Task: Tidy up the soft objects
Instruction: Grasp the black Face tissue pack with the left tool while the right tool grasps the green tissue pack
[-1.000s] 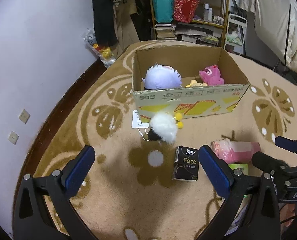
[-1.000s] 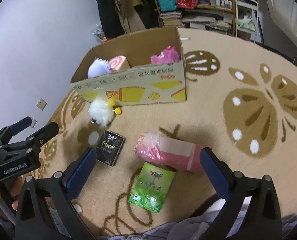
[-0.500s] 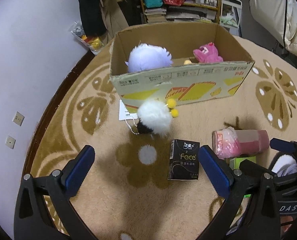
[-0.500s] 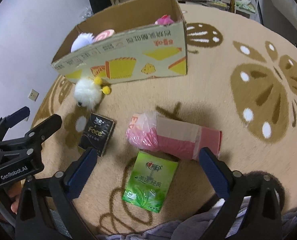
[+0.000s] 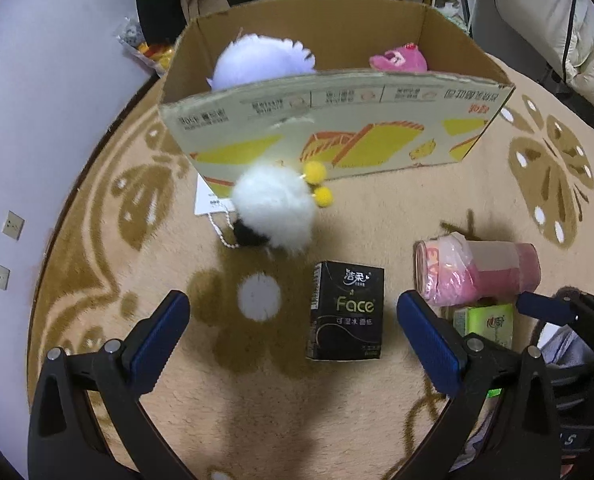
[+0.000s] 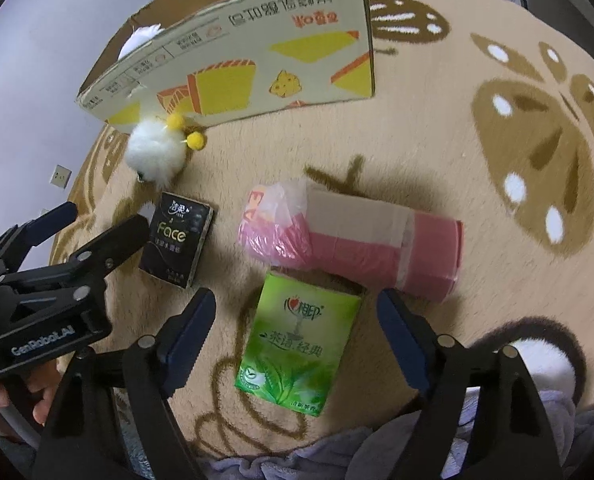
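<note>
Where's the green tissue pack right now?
On the rug between the right gripper's open fingers in the right wrist view, the green tissue pack lies just below the pink roll, right of the black Face pack.

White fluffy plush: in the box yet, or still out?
Out. The white fluffy plush lies on the carpet against the front wall of the cardboard box; neither gripper holds it.

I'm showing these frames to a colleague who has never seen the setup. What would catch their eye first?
Probably the big cardboard box standing on the patterned rug, with a lavender plush and a pink plush inside. Just in front of it lies a fluffy white toy with yellow pompoms. Nearer the open left gripper and open right gripper lie a black Face tissue pack, a pink roll and a green tissue pack.
</note>
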A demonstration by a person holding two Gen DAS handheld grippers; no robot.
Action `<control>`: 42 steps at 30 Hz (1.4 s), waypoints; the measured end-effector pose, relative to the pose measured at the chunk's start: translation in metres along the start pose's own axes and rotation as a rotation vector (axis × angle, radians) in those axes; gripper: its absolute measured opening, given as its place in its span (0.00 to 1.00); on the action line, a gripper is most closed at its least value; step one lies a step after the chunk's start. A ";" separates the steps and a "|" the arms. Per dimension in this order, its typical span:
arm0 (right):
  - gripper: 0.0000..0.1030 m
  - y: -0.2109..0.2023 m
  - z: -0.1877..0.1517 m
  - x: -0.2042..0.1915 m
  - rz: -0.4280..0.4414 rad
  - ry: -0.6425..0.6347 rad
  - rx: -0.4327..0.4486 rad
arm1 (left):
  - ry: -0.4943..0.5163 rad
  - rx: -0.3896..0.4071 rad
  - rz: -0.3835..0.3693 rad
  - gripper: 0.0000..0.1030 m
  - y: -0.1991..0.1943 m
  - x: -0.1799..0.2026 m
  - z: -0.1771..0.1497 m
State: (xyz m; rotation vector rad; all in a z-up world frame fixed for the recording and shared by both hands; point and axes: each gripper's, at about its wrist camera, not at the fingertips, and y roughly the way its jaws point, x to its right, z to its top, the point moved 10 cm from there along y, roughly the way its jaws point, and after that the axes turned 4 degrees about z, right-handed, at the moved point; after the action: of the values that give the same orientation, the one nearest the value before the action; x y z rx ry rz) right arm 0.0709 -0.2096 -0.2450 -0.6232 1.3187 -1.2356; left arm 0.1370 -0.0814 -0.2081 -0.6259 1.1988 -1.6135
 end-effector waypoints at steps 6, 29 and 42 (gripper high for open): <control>0.72 0.019 -0.005 0.000 0.010 0.028 -0.056 | 0.010 -0.037 -0.027 0.99 0.010 0.007 -0.005; 0.72 0.042 -0.010 -0.002 -0.039 0.003 -0.106 | 0.053 -0.125 -0.033 0.95 0.050 0.019 -0.012; 0.61 0.047 -0.010 -0.003 -0.084 -0.008 -0.105 | 0.055 -0.140 -0.011 0.46 0.064 0.020 -0.017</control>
State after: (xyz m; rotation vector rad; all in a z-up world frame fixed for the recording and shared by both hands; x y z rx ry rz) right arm 0.0768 -0.1900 -0.2880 -0.7638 1.3696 -1.2358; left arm 0.1414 -0.0938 -0.2759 -0.6821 1.3598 -1.5743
